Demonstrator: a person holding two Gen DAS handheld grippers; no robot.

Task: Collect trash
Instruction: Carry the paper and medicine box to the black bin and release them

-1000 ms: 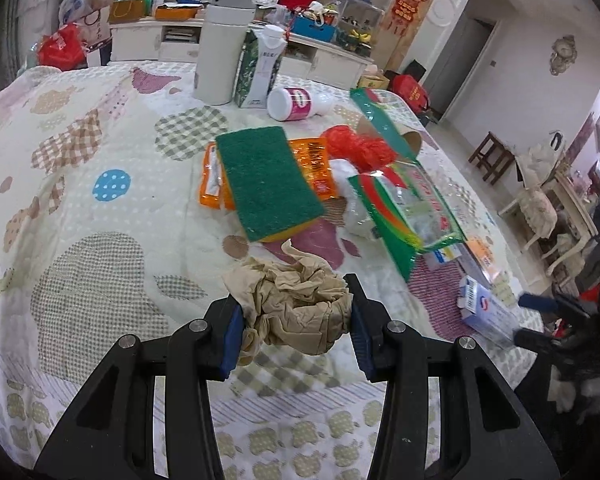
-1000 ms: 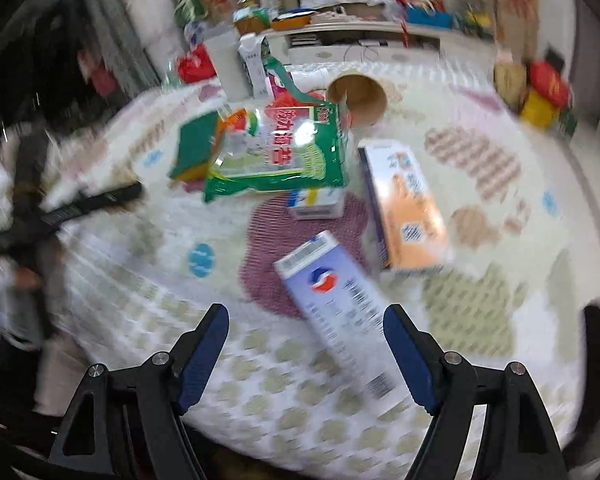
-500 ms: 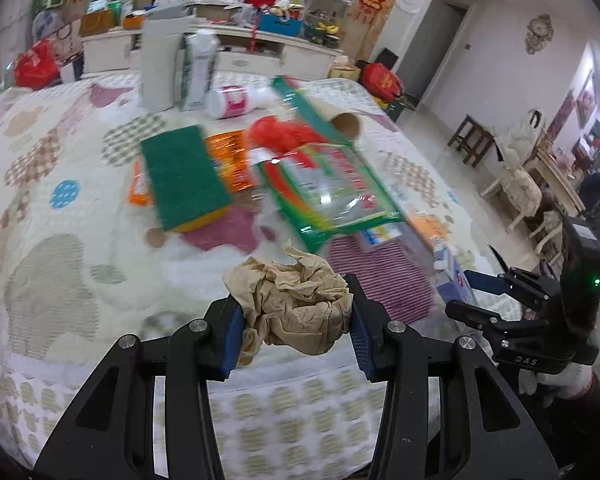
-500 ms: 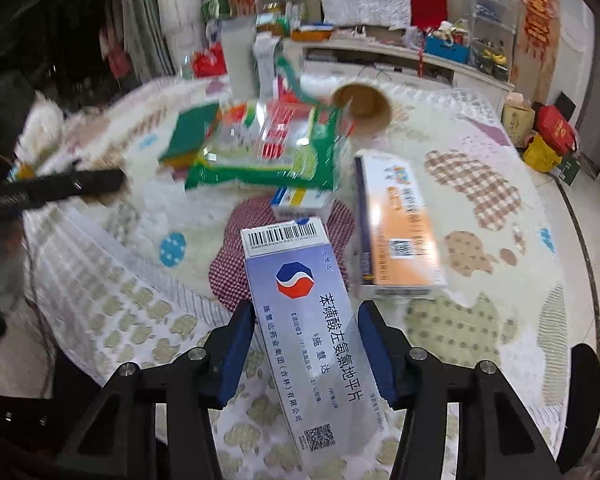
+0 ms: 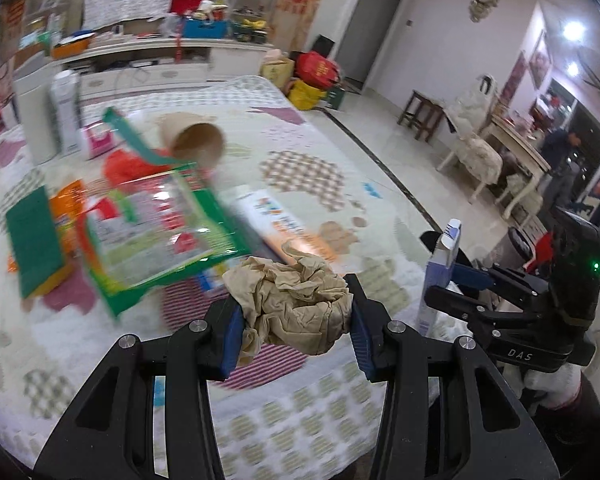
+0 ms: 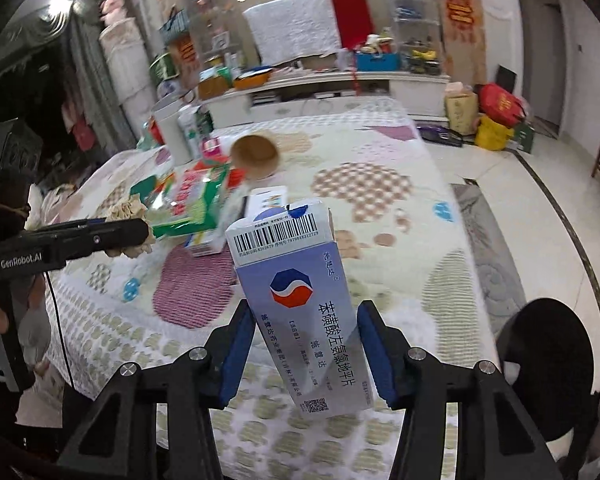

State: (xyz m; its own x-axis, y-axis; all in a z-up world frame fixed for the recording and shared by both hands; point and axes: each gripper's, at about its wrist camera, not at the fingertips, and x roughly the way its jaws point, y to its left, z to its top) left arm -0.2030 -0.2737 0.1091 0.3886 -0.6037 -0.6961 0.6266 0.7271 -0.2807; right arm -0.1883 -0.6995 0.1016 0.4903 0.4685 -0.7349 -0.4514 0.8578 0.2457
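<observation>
My left gripper [image 5: 296, 322] fills the lower centre of its own view, jaws clamped on a crumpled wad, angled downward. My right gripper [image 6: 306, 354] sits low in its frame too; its jaws have just been closing and now grip a box between the blue pads [image 6: 236, 354]. Each gripper shows at the other view's edge.

Premises: a home living room. Evidence: low white TV cabinet [image 6: 332, 88], red festive wall hangings [image 6: 456, 4], wooden stool [image 5: 422, 114], quilted patchwork bedspread [image 6: 380, 184].
</observation>
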